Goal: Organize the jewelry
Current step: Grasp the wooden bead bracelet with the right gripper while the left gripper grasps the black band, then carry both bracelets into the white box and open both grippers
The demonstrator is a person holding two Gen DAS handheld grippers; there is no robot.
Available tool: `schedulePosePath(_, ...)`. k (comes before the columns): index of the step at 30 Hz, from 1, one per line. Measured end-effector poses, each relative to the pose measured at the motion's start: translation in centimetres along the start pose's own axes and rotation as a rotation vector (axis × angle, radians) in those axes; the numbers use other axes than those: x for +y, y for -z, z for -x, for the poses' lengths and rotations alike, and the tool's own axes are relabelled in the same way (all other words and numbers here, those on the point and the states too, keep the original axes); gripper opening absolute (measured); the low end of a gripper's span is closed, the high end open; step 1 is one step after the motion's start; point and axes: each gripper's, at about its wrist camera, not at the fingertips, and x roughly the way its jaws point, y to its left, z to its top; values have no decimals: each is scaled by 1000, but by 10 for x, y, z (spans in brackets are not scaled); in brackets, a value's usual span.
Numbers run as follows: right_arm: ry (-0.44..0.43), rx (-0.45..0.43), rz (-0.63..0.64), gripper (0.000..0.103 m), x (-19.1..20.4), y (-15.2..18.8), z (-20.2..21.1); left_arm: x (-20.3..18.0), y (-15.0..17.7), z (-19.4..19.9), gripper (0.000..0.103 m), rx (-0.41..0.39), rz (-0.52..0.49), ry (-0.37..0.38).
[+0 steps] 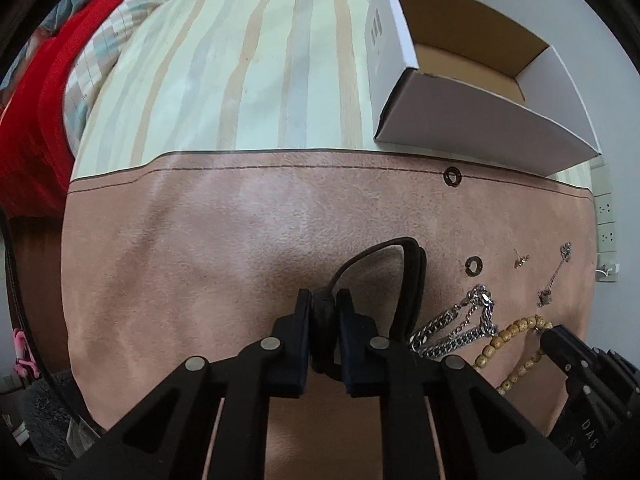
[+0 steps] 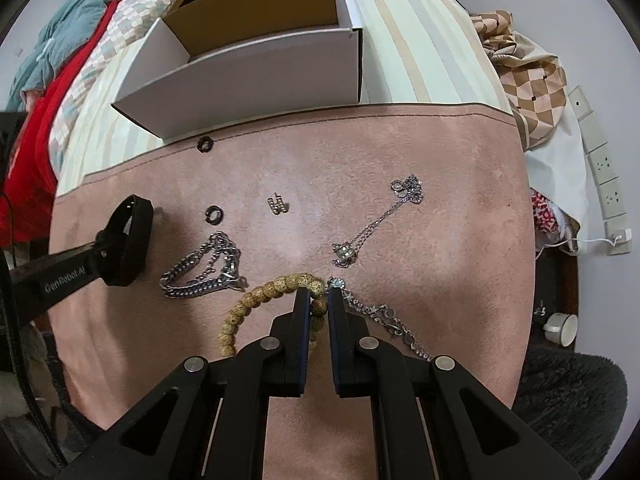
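My left gripper [image 1: 324,304] is shut on a black band bracelet [image 1: 404,276], held just above the pink suede mat [image 1: 200,260]; it also shows in the right wrist view [image 2: 128,240]. My right gripper [image 2: 319,300] is shut on a tan wooden bead bracelet [image 2: 256,300], which still lies on the mat. A heavy silver chain [image 2: 204,272], a thin silver pendant necklace [image 2: 376,224], a crystal chain [image 2: 384,316], a small gold earring [image 2: 277,205] and two black rings [image 2: 214,214] lie on the mat. An open white box [image 2: 248,68] stands behind the mat.
The mat lies on a striped cloth [image 1: 248,72]. Red and checked fabric [image 1: 48,92] is piled at the left. A checked cloth [image 2: 532,76], wall sockets [image 2: 600,168] and a white cup [image 2: 562,328] are at the right.
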Motion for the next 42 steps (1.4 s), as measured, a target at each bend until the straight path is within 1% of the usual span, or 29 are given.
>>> schedulePosePath(2,-17,-9,-2,9,0,1,6,0,10,11,9,-20,-8,-2)
schedulePosePath(5,-49,-32,2,9,0,-1,19,1,15,30,9,-57,-21,-3)
schedulePosePath(6,-61,-42,7,9,1,-1,25,-4,21,41,9,-66,-23,-2)
schedulePosePath(12,-122,-120,37,9,13,-4,68,-6,27,93,10,-139,-32,29)
schedulePosePath(15,-145,-162,51,9,14,-16,91,-13,9,111,9,-188,-38,40)
schedulePosePath(17,-156,-213,62,9,16,-30,114,-16,-5,122,10,-219,-41,51)
schedulePosePath(20,-163,-285,75,9,16,-55,142,-25,-32,138,10,-268,-44,63)
schedulePosePath(23,-149,-353,95,9,19,-87,165,-32,-54,147,10,-300,-49,67)
schedulePosePath(25,-138,-379,102,9,20,-109,173,-35,-67,149,10,-316,-54,66)
schedulePosePath(27,-133,-382,107,9,21,-131,171,-39,-80,147,10,-325,-57,64)
schedulePosePath(29,-125,-372,110,9,23,-152,165,-42,-95,141,10,-316,-59,73)
schedulePosePath(33,-131,-309,104,9,21,-186,132,-44,-122,112,10,-246,-53,105)
schedulePosePath(35,-130,-284,107,9,20,-195,114,-45,-133,93,10,-197,-50,122)
schedulePosePath(37,-151,-251,101,9,19,-207,95,-47,-141,78,10,-158,-51,146)
schedulePosePath(41,-194,-200,90,9,18,-222,67,-50,-152,61,10,-108,-51,179)
schedulePosePath(42,-198,-194,88,9,18,-223,64,-51,-154,58,11,-96,-50,185)
